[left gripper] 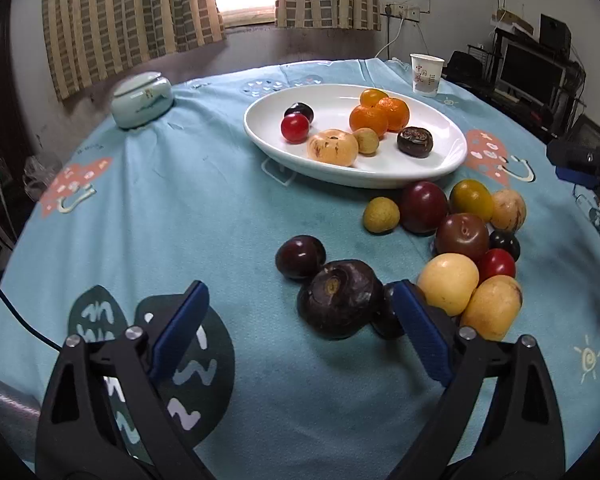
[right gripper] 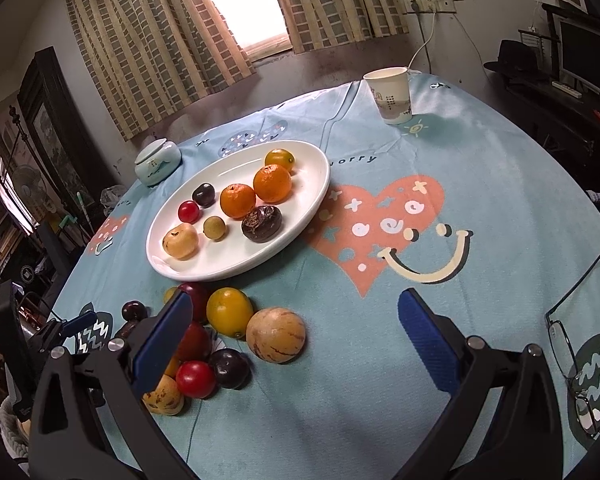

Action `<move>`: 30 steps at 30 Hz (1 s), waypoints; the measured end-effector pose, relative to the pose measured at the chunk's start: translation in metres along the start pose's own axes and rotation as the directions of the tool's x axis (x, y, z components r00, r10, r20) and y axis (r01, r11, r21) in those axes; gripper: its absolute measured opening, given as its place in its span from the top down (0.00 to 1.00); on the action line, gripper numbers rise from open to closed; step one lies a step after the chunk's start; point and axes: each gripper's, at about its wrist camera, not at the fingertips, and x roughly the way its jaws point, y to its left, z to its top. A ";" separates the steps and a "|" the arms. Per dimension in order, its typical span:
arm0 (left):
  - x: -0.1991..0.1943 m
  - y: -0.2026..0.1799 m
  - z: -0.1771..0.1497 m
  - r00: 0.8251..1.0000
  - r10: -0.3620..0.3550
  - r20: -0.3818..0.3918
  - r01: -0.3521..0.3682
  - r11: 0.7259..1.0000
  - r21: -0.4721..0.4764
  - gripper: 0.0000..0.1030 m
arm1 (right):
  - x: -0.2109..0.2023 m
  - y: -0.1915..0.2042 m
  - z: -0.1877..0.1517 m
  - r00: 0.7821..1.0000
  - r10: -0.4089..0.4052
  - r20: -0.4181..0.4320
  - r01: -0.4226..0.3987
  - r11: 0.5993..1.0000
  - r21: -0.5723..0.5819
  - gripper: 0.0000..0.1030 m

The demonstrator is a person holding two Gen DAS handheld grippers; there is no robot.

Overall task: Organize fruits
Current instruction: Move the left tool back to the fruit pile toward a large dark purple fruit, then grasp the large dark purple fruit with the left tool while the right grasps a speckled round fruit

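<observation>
— Left gripper point(left gripper: 300, 304): what is it doing?
— Its blue-padded jaws are standing wide apart over the teal printed tablecloth point(left gripper: 180, 200), near the table's front edge. A large dark purple-brown round fruit point(left gripper: 340, 298) is lying between them, closer to the right pad, and no pad is visibly pressing on it.
— And the right gripper point(right gripper: 296, 332)?
— Its jaws are gaping as well, gripping nothing, with only bare cloth between them.
— Where are the fruits sitting?
— Eight are resting on the white oval ceramic plate point(left gripper: 440, 160) towards the table's far side: two oranges point(left gripper: 378, 116), a red cherry tomato point(left gripper: 295, 128), a dark plum point(left gripper: 299, 111) and others. A loose heap of yellow, red and dark fruits point(left gripper: 464, 248) is lying on the cloth just in front of the plate, towards the right edge.
— Anything else?
— A white paper cup point(left gripper: 427, 75) is standing upright near the far edge, a pale green lidded jar point(left gripper: 142, 100) at the far left corner, and spectacles point(right gripper: 572, 356) are lying at the right edge.
</observation>
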 end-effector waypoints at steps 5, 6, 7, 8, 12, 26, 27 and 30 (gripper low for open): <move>0.005 0.004 0.004 0.996 -0.084 0.001 0.084 0.996 -0.030 0.26 | 0.001 0.001 -0.001 1.000 -0.003 -0.006 0.003 1.000 -0.009 0.01; 0.007 0.005 0.005 0.995 -0.100 0.000 0.100 0.994 -0.036 0.26 | 0.002 0.001 -0.001 1.000 -0.004 -0.008 0.004 1.000 -0.010 0.01; 0.010 0.006 0.006 0.992 -0.123 -0.004 0.123 0.991 -0.045 0.26 | 0.002 0.001 -0.001 1.000 -0.005 -0.009 0.005 1.000 -0.011 0.01; 0.013 0.007 0.007 0.987 -0.157 -0.012 0.156 0.986 -0.060 0.26 | 0.002 0.002 -0.001 1.000 -0.006 -0.010 0.006 1.000 -0.012 0.01; 0.017 0.016 0.002 0.972 -0.233 -0.038 0.226 0.966 -0.129 0.26 | 0.002 0.001 -0.001 1.000 -0.007 -0.009 0.007 1.000 -0.010 0.01; 0.013 0.028 -0.006 0.995 -0.062 -0.072 0.053 0.991 -0.122 0.32 | 0.004 0.003 -0.001 1.000 -0.005 -0.012 0.005 1.000 -0.023 0.01; 0.012 0.025 -0.005 0.995 -0.067 -0.068 0.059 0.992 -0.108 0.32 | 0.004 0.003 -0.001 1.000 -0.008 -0.011 0.007 1.000 -0.024 0.01; 0.013 0.027 -0.006 0.995 -0.073 -0.070 0.065 0.992 -0.111 0.48 | 0.004 0.001 -0.001 1.000 -0.013 -0.013 0.012 1.000 -0.021 0.01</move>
